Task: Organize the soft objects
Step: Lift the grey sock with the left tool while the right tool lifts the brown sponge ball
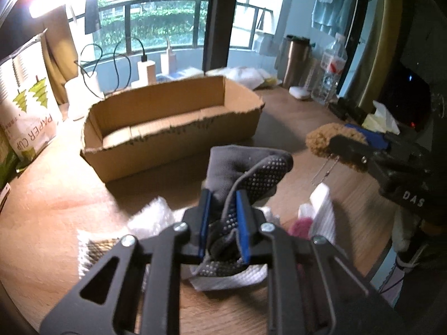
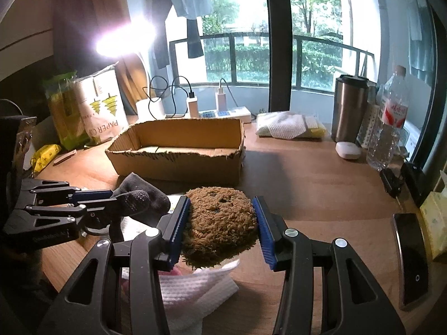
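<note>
**Grey sock and brown plush both gripped, box waiting behind**

Grey sock (image 1: 245,167), w/ rubber grip dots, is pinched between the blue pads of the left gripper (image 1: 223,220); fingers squeezed tight on the fabric, nearly together. Sock's free end sticks out past the tips and sits off the table (image 1: 56,209), above a heap of white cloth (image 1: 223,279) and bubble wrap (image 1: 151,217).

Right gripper (image 2: 222,223) is clamped on a brown plush (image 2: 220,223), a fuzzy round lump, pads pressing it from both sides, fingers held partway apart by its bulk. Plush hangs above more white cloth (image 2: 195,290) w/ something pink just under it.

Box (image 1: 173,128), cardboard w/ torn top edge, stands open on the wood table just beyond both grippers; looks bare inside, no soft items in it.

Right side of the table: steel tumbler (image 2: 349,109), water bottle (image 2: 388,120), phone (image 2: 410,256) near the edge. Left side: paper cup bag (image 2: 103,109). Chargers and power strip (image 2: 226,113) sit behind the box by the window.
</note>
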### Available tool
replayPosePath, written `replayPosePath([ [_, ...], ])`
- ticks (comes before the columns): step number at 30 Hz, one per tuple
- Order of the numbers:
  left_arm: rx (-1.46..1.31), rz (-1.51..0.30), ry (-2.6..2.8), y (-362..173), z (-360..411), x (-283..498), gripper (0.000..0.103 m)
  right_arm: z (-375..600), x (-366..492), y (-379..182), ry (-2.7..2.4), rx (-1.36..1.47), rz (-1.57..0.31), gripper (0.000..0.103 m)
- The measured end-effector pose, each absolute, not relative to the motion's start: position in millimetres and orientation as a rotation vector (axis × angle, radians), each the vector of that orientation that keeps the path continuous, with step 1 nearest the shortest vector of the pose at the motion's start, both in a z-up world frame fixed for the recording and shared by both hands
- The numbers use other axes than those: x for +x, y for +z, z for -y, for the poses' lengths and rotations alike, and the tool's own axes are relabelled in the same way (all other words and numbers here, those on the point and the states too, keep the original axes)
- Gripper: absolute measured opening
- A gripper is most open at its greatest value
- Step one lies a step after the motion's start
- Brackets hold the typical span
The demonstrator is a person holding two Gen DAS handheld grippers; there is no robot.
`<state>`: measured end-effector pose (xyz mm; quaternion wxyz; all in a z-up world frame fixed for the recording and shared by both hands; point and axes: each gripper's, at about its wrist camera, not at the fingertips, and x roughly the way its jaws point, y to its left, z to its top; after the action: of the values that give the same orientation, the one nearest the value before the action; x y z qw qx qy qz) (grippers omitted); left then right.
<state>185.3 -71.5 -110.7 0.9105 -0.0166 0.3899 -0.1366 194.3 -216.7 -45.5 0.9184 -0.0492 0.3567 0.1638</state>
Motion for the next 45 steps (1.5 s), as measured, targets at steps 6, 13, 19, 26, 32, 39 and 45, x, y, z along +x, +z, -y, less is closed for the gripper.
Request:
replayPosePath([
  [6,-0.063,-0.744,-0.298,-87.8,62.0,188.6,0.019,212.8,202.1,-33.4,0.342,-0.108,-0.705,0.048],
  [13,-0.077,-0.679,-0.309,-70.9,55.8,197.1,0.019,208.5,216.9,-23.3,0.341,-0.128,-0.681,0.048],
  [19,-0.097,-0.621,-0.304,-58.0,51.2,215.9,0.019,208.0,235.8,-20.2,0.334,-0.130,-0.668,0.048],
  [26,-0.121,-0.586,-0.316,-47.4,46.6,232.8,0.019,202.0,257.6,-22.3,0.346,-0.141,-0.667,0.048],
  [32,-0.150,-0.564,-0.297,-44.4,33.8,239.2,0.019,191.0,271.4,-24.9,0.379,-0.129,-0.673,0.048],
  [39,-0.187,-0.548,-0.274,-41.4,13.9,242.6,0.019,171.7,275.5,-36.1,0.425,-0.126,-0.703,0.048],
  [45,-0.225,-0.554,-0.260,-46.3,-2.6,240.9,0.019,143.3,268.4,-42.5,0.510,-0.104,-0.731,0.048],
])
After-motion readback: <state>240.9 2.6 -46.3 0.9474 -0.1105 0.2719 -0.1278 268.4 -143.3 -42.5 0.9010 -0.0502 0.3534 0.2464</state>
